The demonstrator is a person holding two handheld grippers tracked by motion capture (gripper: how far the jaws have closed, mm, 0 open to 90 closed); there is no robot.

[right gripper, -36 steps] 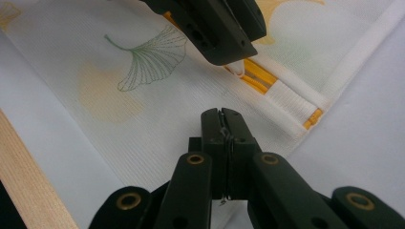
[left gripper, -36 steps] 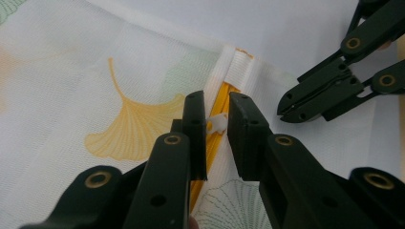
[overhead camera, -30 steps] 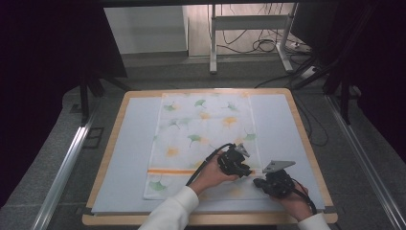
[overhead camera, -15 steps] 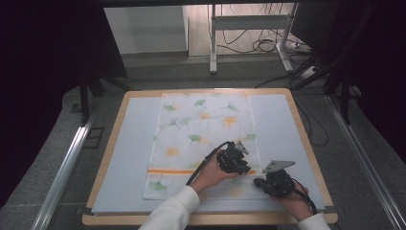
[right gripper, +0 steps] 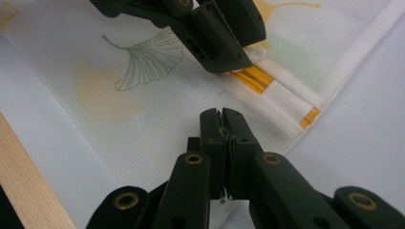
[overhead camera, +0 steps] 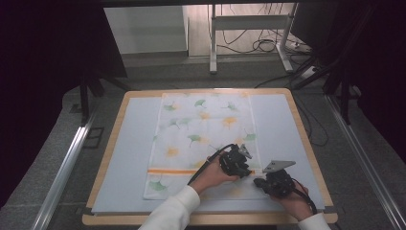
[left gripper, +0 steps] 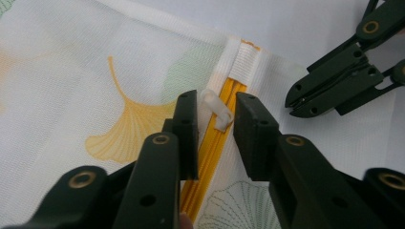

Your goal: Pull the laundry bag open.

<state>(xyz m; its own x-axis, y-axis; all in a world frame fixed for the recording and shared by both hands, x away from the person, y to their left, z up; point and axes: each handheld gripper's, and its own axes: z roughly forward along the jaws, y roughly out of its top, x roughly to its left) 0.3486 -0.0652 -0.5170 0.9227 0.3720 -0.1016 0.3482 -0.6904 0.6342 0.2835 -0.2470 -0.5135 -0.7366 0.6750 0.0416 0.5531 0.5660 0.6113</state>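
a white cloth bag (overhead camera: 203,143) printed with green and orange leaves lies flat on the pale table (overhead camera: 124,158), its orange zipper (left gripper: 210,157) running across near the person's edge. the left gripper (left gripper: 216,125) hangs over the zipper's end, its jaws a little apart and having just been closing; the clear plastic zipper pull (left gripper: 217,109) stands up between the fingers (left gripper: 250,129), and the pads do not appear to press on it. the zipper's orange teeth pass under the gap between those fingers, and the white stitched end tab (left gripper: 241,59) lies just beyond the fingertips. the right gripper (right gripper: 221,121) sits just beside the left one, near the bag's corner, its jaws clenched together on a pinch of the white fabric. in the right gripper view the left gripper shows just ahead of the fingertips, over the zipper.
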